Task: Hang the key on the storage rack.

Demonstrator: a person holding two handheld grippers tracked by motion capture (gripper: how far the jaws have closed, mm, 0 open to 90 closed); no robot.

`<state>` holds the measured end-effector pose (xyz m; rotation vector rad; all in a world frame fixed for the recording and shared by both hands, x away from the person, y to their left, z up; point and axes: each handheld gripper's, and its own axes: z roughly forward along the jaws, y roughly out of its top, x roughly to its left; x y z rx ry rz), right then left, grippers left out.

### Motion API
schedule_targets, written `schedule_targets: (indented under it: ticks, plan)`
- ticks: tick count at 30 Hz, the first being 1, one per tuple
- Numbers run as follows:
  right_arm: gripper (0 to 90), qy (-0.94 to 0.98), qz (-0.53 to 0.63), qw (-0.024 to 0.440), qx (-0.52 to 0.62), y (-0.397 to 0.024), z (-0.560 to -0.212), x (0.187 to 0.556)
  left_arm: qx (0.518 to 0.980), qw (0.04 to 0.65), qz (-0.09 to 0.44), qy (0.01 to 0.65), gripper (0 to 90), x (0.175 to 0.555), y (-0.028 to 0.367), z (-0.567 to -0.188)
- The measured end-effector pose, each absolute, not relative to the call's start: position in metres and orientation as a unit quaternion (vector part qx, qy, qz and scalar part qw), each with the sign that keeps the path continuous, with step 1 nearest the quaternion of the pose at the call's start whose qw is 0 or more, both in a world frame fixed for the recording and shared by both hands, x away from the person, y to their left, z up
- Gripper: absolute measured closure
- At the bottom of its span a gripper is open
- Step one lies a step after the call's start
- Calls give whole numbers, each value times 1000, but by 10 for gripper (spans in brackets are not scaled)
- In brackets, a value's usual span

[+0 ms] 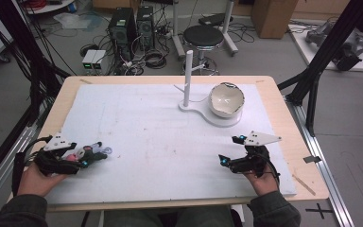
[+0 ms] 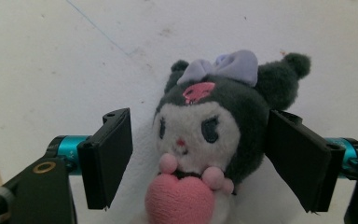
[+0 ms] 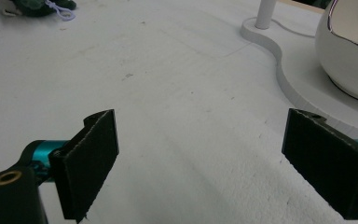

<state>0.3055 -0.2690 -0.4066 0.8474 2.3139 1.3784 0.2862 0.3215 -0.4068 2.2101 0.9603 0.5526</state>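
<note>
I have my left tongs (image 2: pixel 198 158) placed around the plush toy (image 2: pixel 209 140), a small dark doll with a white face, a lilac bow and a pink heart on its chest, which lies on the white mat (image 1: pixel 160 137) at the near left part of the counter (image 1: pixel 283 142). In the left gripper view the jaws stand one on each side of its head; the one at the right of that view looks to be touching the dark fur, the other is a little apart from the cheek, so they are open and the toy is not yet held. I judge that I am at the step of grasping. The next move calls for closing the jaws evenly on the head, gently because the toy is soft and will squash, and then lifting it straight up. My right tongs (image 3: pixel 205 158) are wide open and hold nothing; they rest low over the mat at the near right. Farther on that side I see the white bowl (image 1: pixel 226 100), tilted on the flat white base of a stand with an upright post (image 1: pixel 188 78). I guess the toy may go into this bowl, but I cannot be sure.
</note>
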Motion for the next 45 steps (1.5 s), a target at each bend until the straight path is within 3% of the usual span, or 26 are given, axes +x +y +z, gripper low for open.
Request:
schedule_targets:
  ticks: [14,25,45]
  plan:
    - [98,812,478,159,295,-268,-407,305,860,316,153,369,316,296,318,-416]
    - [98,813,477,160,293,-268,-408,307,861,319,163,360,409,294,317,-417]
    - [98,816,473,151,296,-268,-412,308,835,351,183,382,478,285,319,-421]
